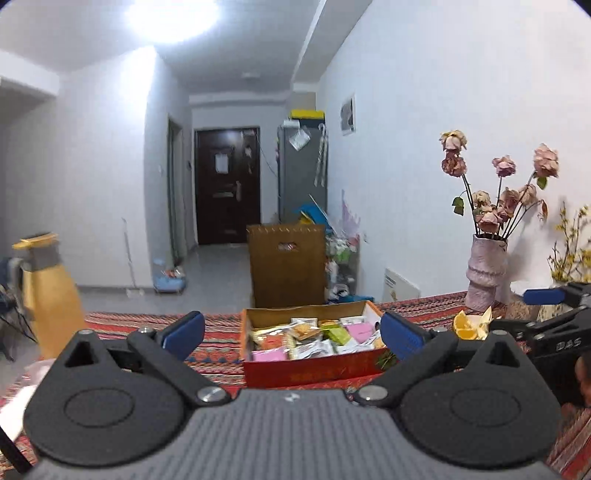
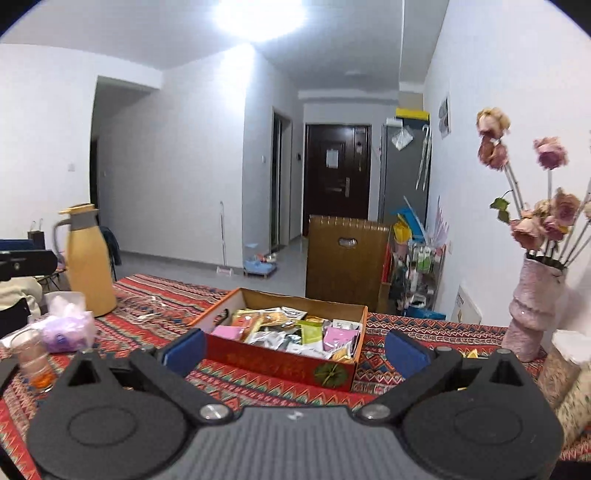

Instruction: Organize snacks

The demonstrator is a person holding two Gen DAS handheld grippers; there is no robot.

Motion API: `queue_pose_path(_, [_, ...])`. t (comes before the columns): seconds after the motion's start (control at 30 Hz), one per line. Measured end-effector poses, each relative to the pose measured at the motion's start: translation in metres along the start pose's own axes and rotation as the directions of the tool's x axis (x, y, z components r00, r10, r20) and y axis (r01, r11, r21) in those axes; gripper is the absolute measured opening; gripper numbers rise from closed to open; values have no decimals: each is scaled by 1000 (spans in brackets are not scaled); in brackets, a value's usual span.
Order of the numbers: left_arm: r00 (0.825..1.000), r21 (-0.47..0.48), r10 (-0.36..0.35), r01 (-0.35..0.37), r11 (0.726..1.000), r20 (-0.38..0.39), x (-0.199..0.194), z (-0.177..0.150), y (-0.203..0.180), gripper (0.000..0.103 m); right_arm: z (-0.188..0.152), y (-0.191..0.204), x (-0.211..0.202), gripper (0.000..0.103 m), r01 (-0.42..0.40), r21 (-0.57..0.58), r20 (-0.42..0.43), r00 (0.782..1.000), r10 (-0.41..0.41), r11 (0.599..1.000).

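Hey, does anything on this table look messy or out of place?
The snack packets lie jumbled, overlapping at odd angles in the open red box. The roses in the pink vase look dried and drooping.

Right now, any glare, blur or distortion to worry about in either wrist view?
Left wrist: ceiling light blown out, walls bowed by the fisheye, snack box readable, thermos motion-smeared. Right wrist: same light glare, box sharp, vase stretched at the edge.
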State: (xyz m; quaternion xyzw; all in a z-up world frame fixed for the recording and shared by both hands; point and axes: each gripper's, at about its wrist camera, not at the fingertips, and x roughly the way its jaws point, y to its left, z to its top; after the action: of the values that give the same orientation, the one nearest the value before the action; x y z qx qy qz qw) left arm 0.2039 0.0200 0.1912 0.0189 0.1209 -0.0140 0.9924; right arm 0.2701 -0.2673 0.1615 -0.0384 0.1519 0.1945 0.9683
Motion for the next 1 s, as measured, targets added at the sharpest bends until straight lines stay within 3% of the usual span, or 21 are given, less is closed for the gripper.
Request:
queue_pose_path(0.2, [999,-4,1,-1,1000,43,-76,-52,-5,103,-46,26,-73,103,-22,25,40,999,21,999])
queue_pose_path(0.3, [997,-14,42,-41,999,67,-106,-84,-9,103,-72,38,-100,103,-7,36,42,999,6,999])
queue_pose_path(0.43, [999,-99,37,-37,994,2,-127,-123,-7,103,-108,59,-128,103,21,32,23,1000,-22,999])
queue_pose_path(0.53, [997,-123,39,-46,991,-63,-134,-153,-6,103,-136,75,-146,103,99,-6,26,995,-99,995])
queue_pose_path(0.6, [994,-131,55,-67,989,-92,-140,-173,-7,103,-157,81,-154,103,129,37,21,991,-130,991])
queue_pose_path(0.73, [981,-156,91,-119,981,-173,-147,-211,-3,103,-205,88,-164,103,106,156,30,993,-112,982])
queue_pose_path(0.83, [966,-136,65,-102,985,-251,-135,-229,-10,103,-230,99,-157,103,72,178,-27,997,-69,981])
queue_pose_path(1.0, [965,-107,26,-56,993,-259,-137,-237,-24,103,-249,108,-147,103,52,183,-94,995,-35,982])
